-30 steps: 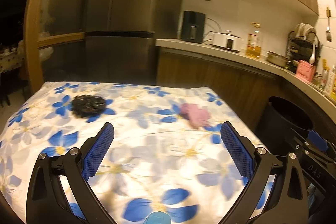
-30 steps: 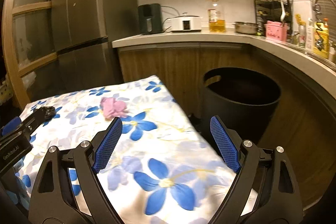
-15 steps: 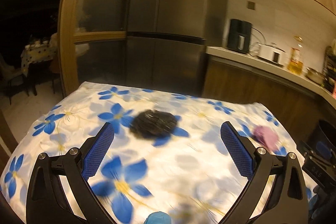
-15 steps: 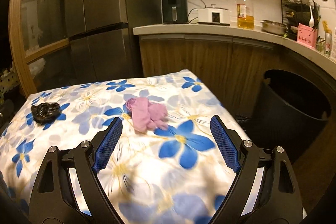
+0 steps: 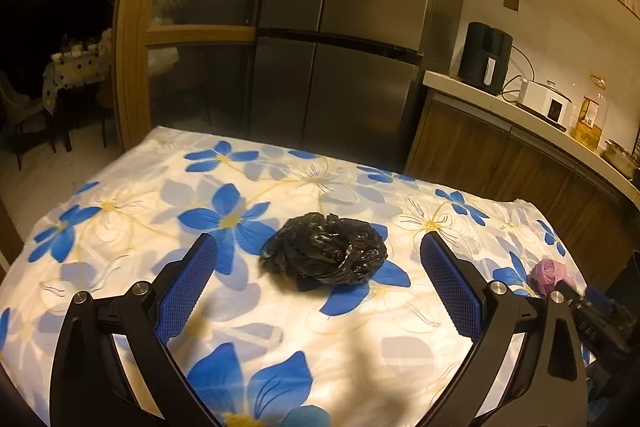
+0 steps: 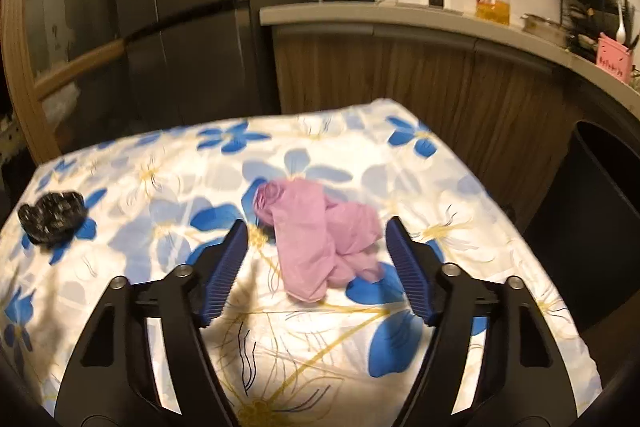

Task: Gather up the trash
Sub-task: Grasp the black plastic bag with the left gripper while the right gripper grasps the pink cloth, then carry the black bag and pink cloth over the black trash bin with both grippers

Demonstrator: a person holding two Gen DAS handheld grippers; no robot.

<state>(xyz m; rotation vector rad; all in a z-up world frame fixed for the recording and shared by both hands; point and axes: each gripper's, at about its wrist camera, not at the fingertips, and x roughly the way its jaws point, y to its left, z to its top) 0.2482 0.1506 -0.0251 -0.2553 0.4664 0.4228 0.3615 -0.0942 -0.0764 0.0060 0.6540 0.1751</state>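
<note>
Our table, under a white cloth with blue flowers [image 5: 120, 227], fills the near ground. We hold the left gripper [image 5: 318, 267] wide open, nothing gripped, the crumpled black bag [image 5: 326, 253] lying just ahead between its fingers. Our right gripper [image 6: 316, 255] has just been closing, the pink glove [image 6: 316, 239] between its pads, untouched. Farther right stands the dark bin [image 6: 600, 235]

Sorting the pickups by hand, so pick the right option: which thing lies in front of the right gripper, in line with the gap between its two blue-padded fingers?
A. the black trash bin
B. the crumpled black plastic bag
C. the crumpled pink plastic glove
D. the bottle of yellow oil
C: in the right wrist view the crumpled pink plastic glove lies on the flowered cloth just beyond the right gripper.
</note>
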